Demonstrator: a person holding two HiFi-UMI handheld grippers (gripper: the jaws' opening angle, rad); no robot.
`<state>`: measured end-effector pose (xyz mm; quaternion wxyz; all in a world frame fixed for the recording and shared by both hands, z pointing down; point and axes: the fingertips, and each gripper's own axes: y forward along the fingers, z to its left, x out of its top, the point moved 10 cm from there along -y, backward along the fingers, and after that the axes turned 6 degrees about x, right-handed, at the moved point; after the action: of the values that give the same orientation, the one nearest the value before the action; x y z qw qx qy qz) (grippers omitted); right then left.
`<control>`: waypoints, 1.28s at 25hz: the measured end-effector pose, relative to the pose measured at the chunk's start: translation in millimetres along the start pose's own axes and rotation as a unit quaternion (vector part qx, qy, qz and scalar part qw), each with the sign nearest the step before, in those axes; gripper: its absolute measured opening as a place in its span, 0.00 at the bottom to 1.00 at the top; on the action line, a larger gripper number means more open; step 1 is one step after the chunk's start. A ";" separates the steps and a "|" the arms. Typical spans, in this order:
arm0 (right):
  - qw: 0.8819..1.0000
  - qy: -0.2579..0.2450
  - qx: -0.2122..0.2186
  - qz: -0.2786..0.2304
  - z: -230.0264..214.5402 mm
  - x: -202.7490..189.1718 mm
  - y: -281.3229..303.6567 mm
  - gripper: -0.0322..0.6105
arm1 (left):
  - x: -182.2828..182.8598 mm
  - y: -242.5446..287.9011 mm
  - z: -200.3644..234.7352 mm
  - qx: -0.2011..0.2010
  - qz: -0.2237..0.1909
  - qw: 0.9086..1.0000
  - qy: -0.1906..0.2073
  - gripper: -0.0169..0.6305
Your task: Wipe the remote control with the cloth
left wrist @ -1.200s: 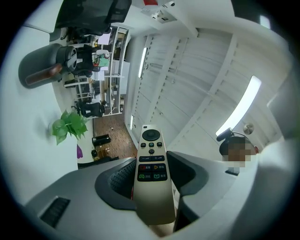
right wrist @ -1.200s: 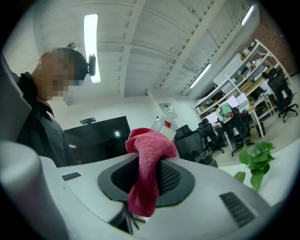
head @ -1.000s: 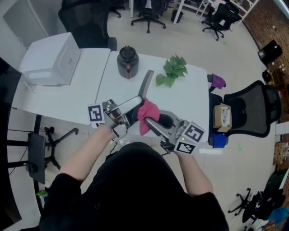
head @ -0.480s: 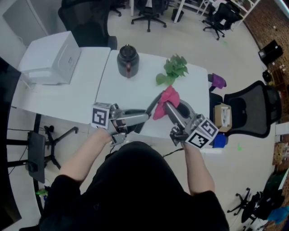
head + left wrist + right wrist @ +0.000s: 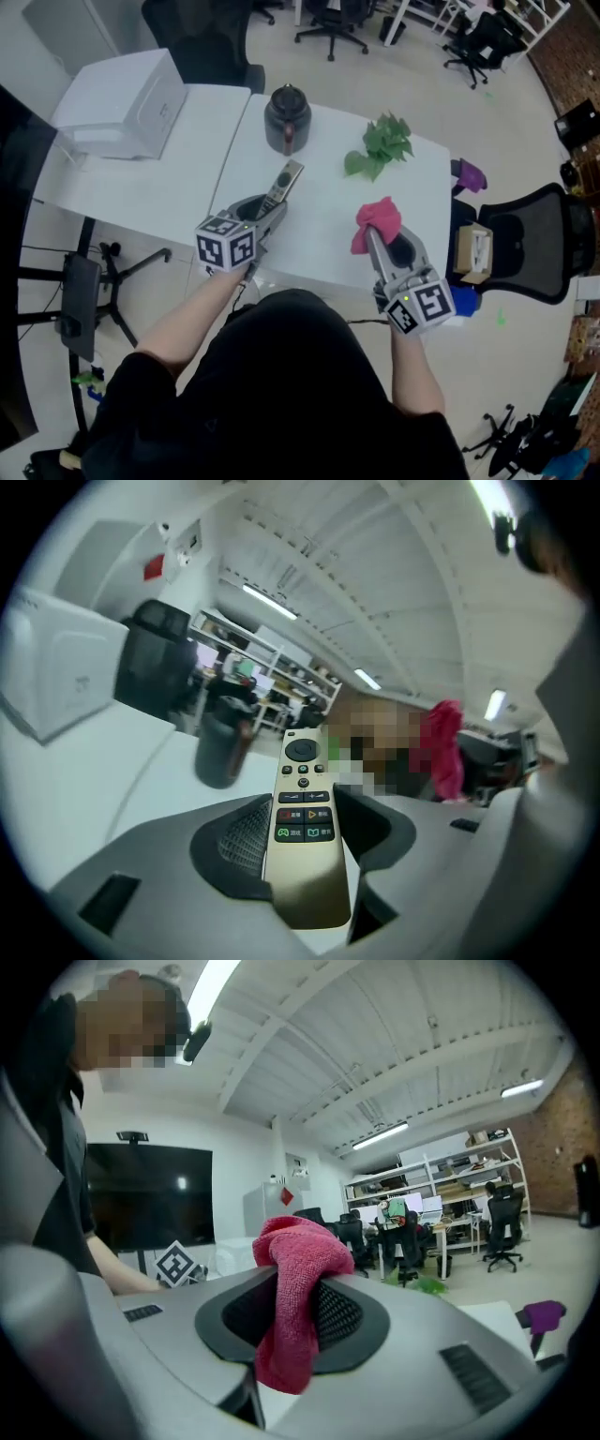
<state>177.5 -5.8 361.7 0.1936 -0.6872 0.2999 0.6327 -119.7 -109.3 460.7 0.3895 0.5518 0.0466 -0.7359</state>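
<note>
1. The white table (image 5: 319, 220) lies under both tools; my left gripper (image 5: 269, 208) is clenched on the lower end of the remote control (image 5: 284, 183), which juts out low over the table; I cannot tell whether its far end touches the surface; sinking further at this tilt could, I judge, knock the tip on the tabletop and lever the remote round in the jaws
2. The dark kettle (image 5: 286, 117) stands just beyond the remote's nose; a push forward could bump it
3. My right gripper (image 5: 377, 239) is clamped on the pink cloth (image 5: 378, 220), bunched above the jaws with a tail hanging below, well apart from the remote; only a fold looks pinched, so a hard wipe might drag it loose
4. Against a second ago: the two tools were then close together in front of my body, cloth against the remote; now they have parted, the remote gone left and lower over the table, the cloth off to the right; both grips look unchanged
</note>
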 end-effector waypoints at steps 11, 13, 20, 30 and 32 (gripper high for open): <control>0.993 0.005 -0.025 0.112 21.6 -59.7 -9.4 0.20 | -106.1 11.6 126.7 0.287 0.156 0.945 0.020 0.35; 0.993 0.007 -0.025 0.117 23.9 -62.1 -10.1 0.20 | -116.8 13.7 133.6 0.299 0.176 0.937 0.029 0.35; 0.992 0.006 -0.026 0.124 26.0 -61.9 -10.6 0.20 | -135.2 19.0 142.8 0.317 0.215 0.923 0.048 0.35; 0.990 0.010 -0.034 0.135 21.2 -64.5 -4.4 0.20 | -131.7 14.4 139.8 0.318 0.213 0.922 0.064 0.49; 0.988 0.010 -0.043 0.146 15.5 -69.4 -0.1 0.20 | -126.2 6.0 138.7 0.322 0.201 0.922 0.075 0.49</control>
<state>164.6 15.8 428.2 0.0659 -0.6500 0.3718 0.6594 -212.5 -116.8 623.6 0.3259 0.6990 -0.2753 -0.5739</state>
